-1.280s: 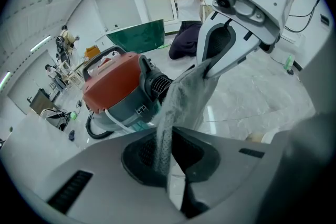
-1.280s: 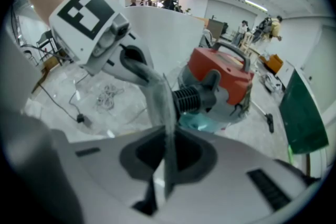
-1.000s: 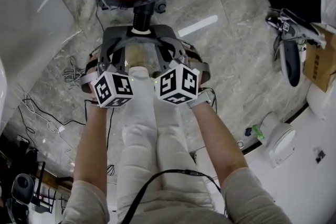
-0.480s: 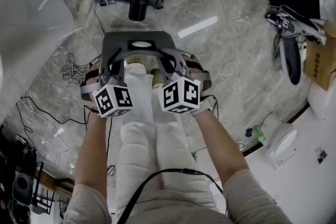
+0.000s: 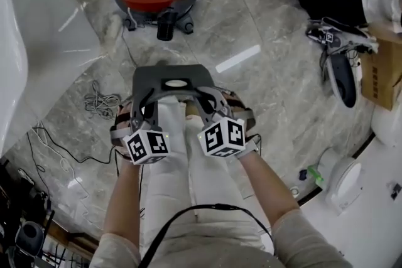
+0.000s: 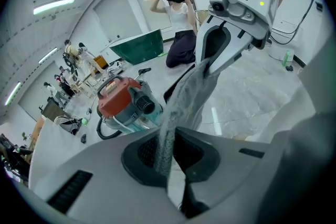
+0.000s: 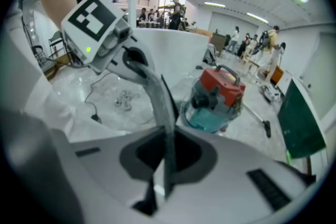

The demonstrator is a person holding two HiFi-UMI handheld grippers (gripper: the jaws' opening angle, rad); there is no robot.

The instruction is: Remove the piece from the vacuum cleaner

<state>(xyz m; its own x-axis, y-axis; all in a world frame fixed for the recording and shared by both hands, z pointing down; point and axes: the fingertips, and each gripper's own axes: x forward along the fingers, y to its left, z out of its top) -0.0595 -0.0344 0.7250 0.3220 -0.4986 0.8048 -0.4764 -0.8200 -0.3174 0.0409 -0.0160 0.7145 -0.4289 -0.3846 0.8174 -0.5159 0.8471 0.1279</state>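
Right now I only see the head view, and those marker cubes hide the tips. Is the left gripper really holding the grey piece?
Observer: Yes. The left gripper view shows the left gripper shut on a thin grey strip of the piece.
Operator: And the other one?
Observer: The right gripper view shows the right gripper shut on that strip too.
Operator: Who else is here?
Observer: The right gripper view shows people standing far beyond the vacuum cleaner.
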